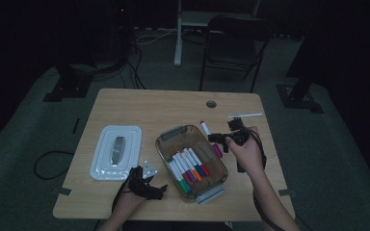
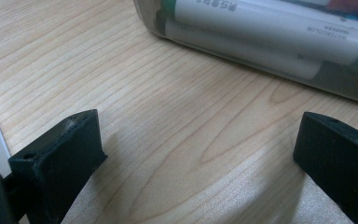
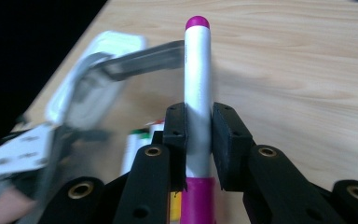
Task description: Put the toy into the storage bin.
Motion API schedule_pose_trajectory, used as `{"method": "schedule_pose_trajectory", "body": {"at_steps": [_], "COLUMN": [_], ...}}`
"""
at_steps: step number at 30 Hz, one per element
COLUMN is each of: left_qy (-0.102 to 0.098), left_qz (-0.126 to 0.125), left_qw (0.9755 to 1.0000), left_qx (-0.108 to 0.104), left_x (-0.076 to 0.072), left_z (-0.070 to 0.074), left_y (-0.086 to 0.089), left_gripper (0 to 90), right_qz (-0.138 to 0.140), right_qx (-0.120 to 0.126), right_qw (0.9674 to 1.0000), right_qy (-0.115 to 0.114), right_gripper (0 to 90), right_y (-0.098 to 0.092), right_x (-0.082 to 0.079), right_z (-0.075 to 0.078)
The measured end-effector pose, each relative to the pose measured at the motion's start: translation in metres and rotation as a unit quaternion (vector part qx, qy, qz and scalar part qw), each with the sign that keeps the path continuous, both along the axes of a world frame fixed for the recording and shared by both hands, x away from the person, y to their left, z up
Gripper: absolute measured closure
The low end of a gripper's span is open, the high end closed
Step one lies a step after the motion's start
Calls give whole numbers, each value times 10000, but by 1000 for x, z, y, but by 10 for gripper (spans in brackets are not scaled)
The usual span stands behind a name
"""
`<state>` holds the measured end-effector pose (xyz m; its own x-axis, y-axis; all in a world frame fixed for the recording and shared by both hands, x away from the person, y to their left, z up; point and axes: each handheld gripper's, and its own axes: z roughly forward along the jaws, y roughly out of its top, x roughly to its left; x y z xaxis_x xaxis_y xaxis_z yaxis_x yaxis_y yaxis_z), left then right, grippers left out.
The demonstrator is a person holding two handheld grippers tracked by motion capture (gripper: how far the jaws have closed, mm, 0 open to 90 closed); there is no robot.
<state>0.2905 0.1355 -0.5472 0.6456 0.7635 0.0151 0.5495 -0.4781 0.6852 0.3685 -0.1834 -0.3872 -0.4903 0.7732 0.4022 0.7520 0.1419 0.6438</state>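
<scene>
On the wooden table [image 1: 173,108], I am seeing a clear plastic box [image 1: 192,161] sitting mid-table with a row of markers lying inside it, and its white lid [image 1: 115,151] resting flat to the left. My left gripper [image 1: 147,185] is sitting low on the tabletop just beside the box's near-left corner, its jaws standing wide apart with nothing between them. My right gripper [image 3: 198,135] is hovering just right of the box, its jaws clamping tight on a white marker with magenta ends [image 3: 197,79], pinched around its barrel.
</scene>
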Motion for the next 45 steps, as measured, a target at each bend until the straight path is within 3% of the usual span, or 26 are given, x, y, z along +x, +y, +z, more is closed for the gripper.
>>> {"method": "schedule_pose_trajectory", "body": {"at_steps": [2, 5, 8, 10, 13, 20, 25, 31, 33, 38, 42, 45], "left_qy": [0, -1, 0, 5, 5, 4, 6, 1, -1, 2, 5, 5], "left_qz": [0, -2, -1, 1, 0, 1, 0, 5, 4, 2, 2, 1], "left_qw": [10000, 10000, 10000, 10000, 10000, 10000, 10000, 10000, 10000, 10000, 10000, 10000], "left_qx": [1, 2, 1, -5, -4, -3, -5, -9, -7, -6, -9, -6], "left_x": [0, 0, 0, 0, 0, 0, 0, 0, 0, 0, 0, 0], "left_z": [0, 0, 0, 0, 0, 0, 0, 0, 0, 0, 0, 0], "left_y": [0, 0, 0, 0, 0, 0, 0, 0, 0, 0, 0, 0], "left_gripper": [19, 19, 19, 19, 19, 19, 19, 18, 19, 19, 19, 19], "right_qz": [91, 478, 691, 958, 1114, 1291, 1356, 1379, 1395, 1565, 1549, 1562], "right_qx": [-3, 51, 37, 29, -45, -379, -810, -1199, -1222, -1359, -1201, -1054], "right_qw": [10000, 9988, 9975, 9948, 9926, 9886, 9826, 9751, 9745, 9680, 9728, 9779], "right_qy": [-13, 42, 149, 349, 475, 682, 974, 1255, 1263, 1417, 1232, 901], "right_gripper": [764, 765, 764, 764, 764, 764, 764, 763, 763, 735, 655, 573], "right_y": [5, 28, 40, 56, 69, 96, 119, 131, 132, 135, 130, 121], "right_x": [-3, -12, -14, -15, -16, -11, -2, 3, 3, 1, 1, -1], "right_z": [2, 7, 4, -3, -10, -31, -56, -74, -77, -85, -79, -70]}}
